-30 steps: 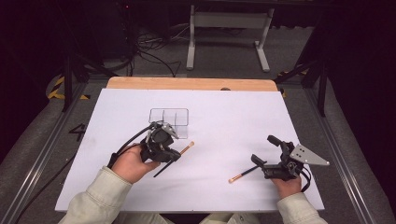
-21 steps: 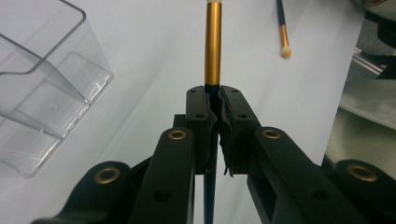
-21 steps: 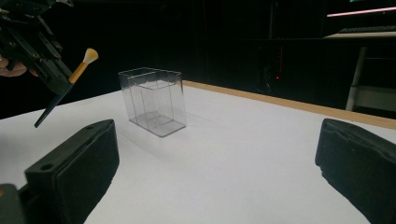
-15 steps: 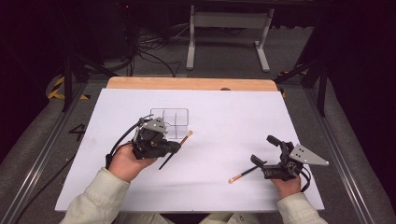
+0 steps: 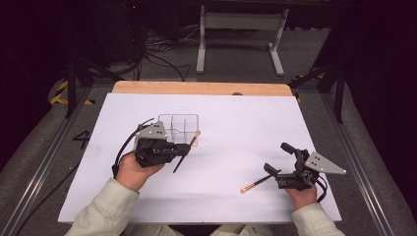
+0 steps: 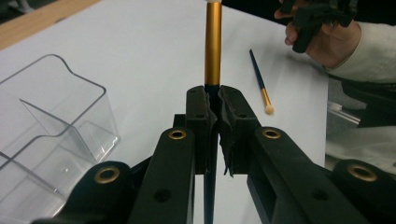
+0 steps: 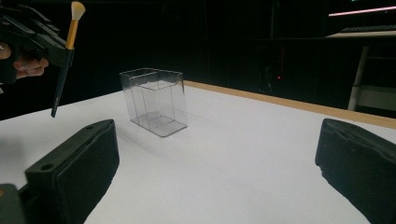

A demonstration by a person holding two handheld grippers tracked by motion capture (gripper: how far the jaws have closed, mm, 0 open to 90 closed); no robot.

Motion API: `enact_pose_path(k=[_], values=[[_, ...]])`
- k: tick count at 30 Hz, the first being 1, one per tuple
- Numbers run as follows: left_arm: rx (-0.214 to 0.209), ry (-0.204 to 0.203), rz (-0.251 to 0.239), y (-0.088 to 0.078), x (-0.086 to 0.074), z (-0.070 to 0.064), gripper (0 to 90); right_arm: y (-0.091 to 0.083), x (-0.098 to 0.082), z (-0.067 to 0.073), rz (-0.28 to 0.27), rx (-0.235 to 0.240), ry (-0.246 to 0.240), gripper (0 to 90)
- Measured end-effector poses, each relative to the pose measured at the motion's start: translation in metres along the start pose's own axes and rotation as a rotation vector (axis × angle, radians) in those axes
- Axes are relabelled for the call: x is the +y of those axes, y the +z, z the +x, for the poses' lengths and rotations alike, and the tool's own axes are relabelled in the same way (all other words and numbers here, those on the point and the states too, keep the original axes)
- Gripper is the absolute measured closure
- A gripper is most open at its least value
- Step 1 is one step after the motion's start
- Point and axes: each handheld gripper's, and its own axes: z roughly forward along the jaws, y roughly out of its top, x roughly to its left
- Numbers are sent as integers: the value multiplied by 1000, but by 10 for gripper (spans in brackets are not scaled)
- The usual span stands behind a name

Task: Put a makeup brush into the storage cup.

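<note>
Left gripper (image 5: pixel 183 156), jaws clamped on a brush (image 5: pixel 186 150), has carried it up beside the clear organizer (image 5: pixel 179 126); insertion likely next; right gripper (image 5: pixel 278 160) jaws apart, second brush (image 5: pixel 256 184) untouched.

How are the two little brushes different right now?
The held brush is pinched in the left gripper and lifted off the table; the loose brush lies flat on the white table, gripped by nothing. The held brush is beside the clear box; the loose brush lies by the right gripper. Both have dark handles, gold collars and pale tips.
</note>
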Motion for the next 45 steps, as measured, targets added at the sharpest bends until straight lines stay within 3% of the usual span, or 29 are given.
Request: enact_pose_path(k=[12,18,22,34,45], values=[[34,33,-188,-8,-10,6,828,0,0,0,-4,1,0,1],[35,20,-240,-9,-14,10,827,0,0,0,-4,4,2,1],[57,45,-288,-11,-14,12,827,0,0,0,-4,4,2,1],[95,53,-362,-12,-8,19,827,0,0,0,-3,5,3,1],[127,84,-379,-13,4,27,827,0,0,0,-2,7,5,1]])
